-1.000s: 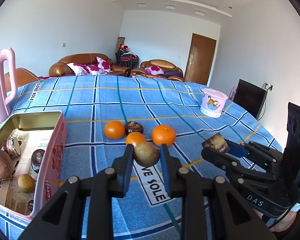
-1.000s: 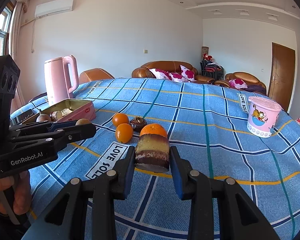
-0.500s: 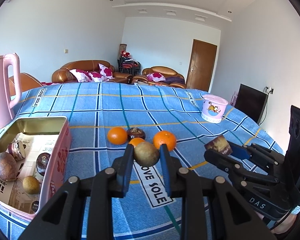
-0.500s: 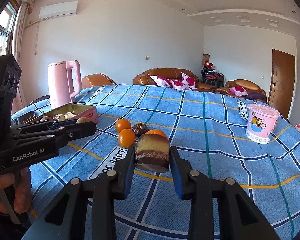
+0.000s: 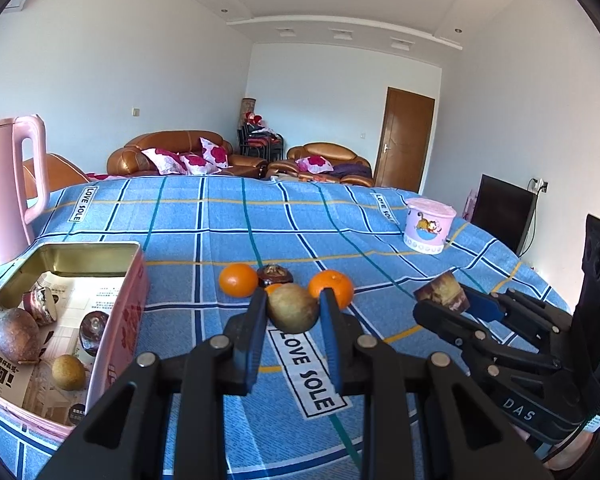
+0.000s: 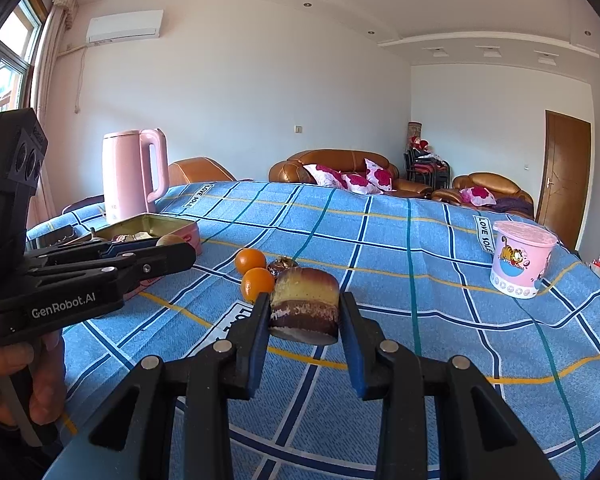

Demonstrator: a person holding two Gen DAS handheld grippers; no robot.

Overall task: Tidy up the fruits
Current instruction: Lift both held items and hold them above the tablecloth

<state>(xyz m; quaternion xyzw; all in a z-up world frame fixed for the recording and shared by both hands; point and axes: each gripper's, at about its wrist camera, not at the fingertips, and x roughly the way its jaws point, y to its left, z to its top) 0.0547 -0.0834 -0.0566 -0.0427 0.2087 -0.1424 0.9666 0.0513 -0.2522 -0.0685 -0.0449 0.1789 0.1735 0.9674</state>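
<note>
Two grippers are raised above the bench, which is covered by a blue checked cloth (image 5: 204, 240). The left gripper (image 5: 293, 307) has its jaws clamped on a round brownish-green fruit (image 5: 293, 313); the right gripper (image 6: 305, 311) has its jaws clamped on a layered yellow-and-brown piece (image 6: 305, 305), its cut face pointing down. Both held items are clear of the cloth. Near the bench's middle lie three oranges (image 5: 238, 279) grouped close around a dark brown fruit (image 5: 275, 274). At the left edge stands an open pink tin (image 5: 118, 320) lined with printed paper, holding several brown and green fruits. A pink kettle (image 6: 134, 174) stands behind the tin; a pink lidded tub (image 6: 520, 258) sits toward the right edge.
</note>
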